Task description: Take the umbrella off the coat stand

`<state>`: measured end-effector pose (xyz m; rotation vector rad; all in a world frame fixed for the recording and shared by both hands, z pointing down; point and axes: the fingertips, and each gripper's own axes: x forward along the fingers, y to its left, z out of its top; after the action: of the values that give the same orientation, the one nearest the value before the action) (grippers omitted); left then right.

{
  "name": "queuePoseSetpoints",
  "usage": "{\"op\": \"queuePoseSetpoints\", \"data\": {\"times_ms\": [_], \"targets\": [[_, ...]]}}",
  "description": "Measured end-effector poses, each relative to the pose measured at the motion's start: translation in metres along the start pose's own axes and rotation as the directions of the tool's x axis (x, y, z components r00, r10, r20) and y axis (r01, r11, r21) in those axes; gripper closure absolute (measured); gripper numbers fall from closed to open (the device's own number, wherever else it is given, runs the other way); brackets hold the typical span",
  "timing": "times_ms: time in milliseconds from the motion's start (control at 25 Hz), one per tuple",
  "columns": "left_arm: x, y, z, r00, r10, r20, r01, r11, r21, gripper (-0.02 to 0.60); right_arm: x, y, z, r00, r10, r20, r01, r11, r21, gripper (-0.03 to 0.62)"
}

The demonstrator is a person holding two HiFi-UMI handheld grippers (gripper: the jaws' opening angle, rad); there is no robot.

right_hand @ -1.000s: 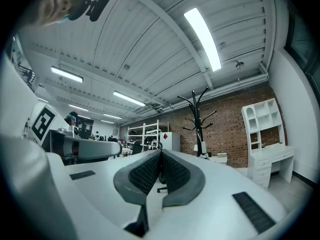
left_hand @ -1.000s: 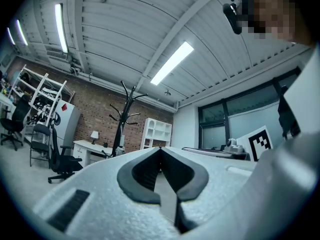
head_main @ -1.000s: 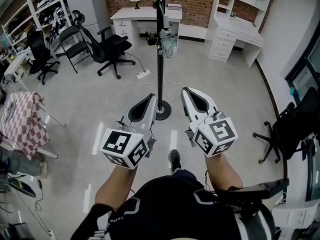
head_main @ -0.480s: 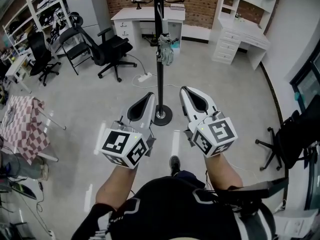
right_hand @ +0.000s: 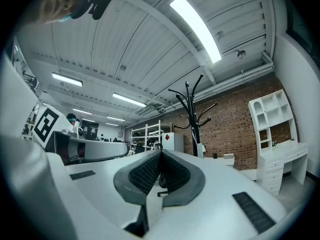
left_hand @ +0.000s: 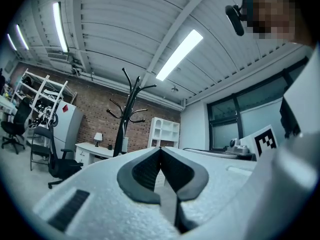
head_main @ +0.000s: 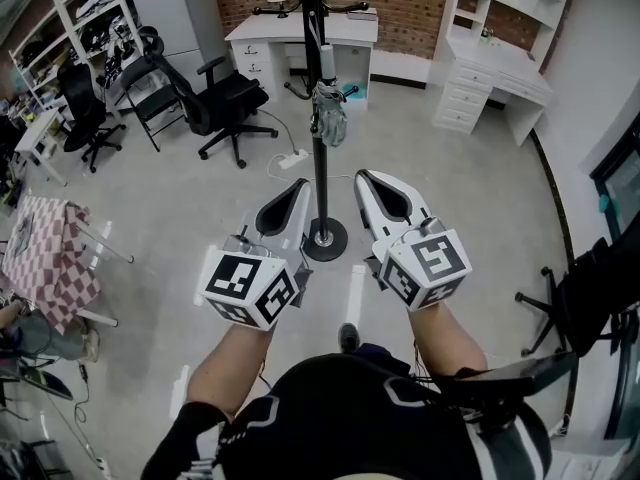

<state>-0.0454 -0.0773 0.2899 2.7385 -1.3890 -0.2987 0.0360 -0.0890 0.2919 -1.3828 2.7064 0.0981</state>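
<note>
A black coat stand (head_main: 319,138) rises from a round base (head_main: 324,239) on the floor ahead of me. A folded pale grey-green umbrella (head_main: 328,113) hangs against its pole, partway up. My left gripper (head_main: 293,189) and right gripper (head_main: 366,180) are held side by side, short of the stand, one on each side of its base. Both are shut with nothing between their jaws. The stand's hooks (left_hand: 127,99) show in the left gripper view, and the stand (right_hand: 192,111) also shows in the right gripper view.
White desks (head_main: 300,38) and a white shelf unit (head_main: 500,28) line the brick back wall. Black office chairs (head_main: 215,98) stand at the left, another chair (head_main: 590,288) at the right. A checked cloth (head_main: 45,258) covers a small table at far left. A power strip (head_main: 290,158) lies near the stand.
I have stepped closer to the coat stand; it and the umbrella sit lower and nearer in view. Both grippers stay shut and side by side.
</note>
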Motion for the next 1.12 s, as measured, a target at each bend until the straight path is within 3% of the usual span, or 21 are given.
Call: {"op": "queuePoseSetpoints", "data": {"times_ms": [240,600,1120], "targets": [[0.043,0.023,0.008,1.0,0.027,-0.003,-0.027,0.999,0.018,0.574,0.03,-0.04,0.012,1.0,0.005,0.006,-0.005,1.0,0.0,0.589],[0.097,0.043,-0.005,0.997,0.062,-0.046,-0.061,0.998,0.023,0.574,0.066,-0.083,0.006,0.999,0.038,-0.003,-0.038,0.995,-0.09,0.589],[0.151,0.057,-0.011,0.993,0.118,-0.033,-0.118,0.993,-0.004,0.574,0.095,-0.133,0.005,0.995,0.094,0.015,-0.094,0.995,-0.021,0.589]]}}
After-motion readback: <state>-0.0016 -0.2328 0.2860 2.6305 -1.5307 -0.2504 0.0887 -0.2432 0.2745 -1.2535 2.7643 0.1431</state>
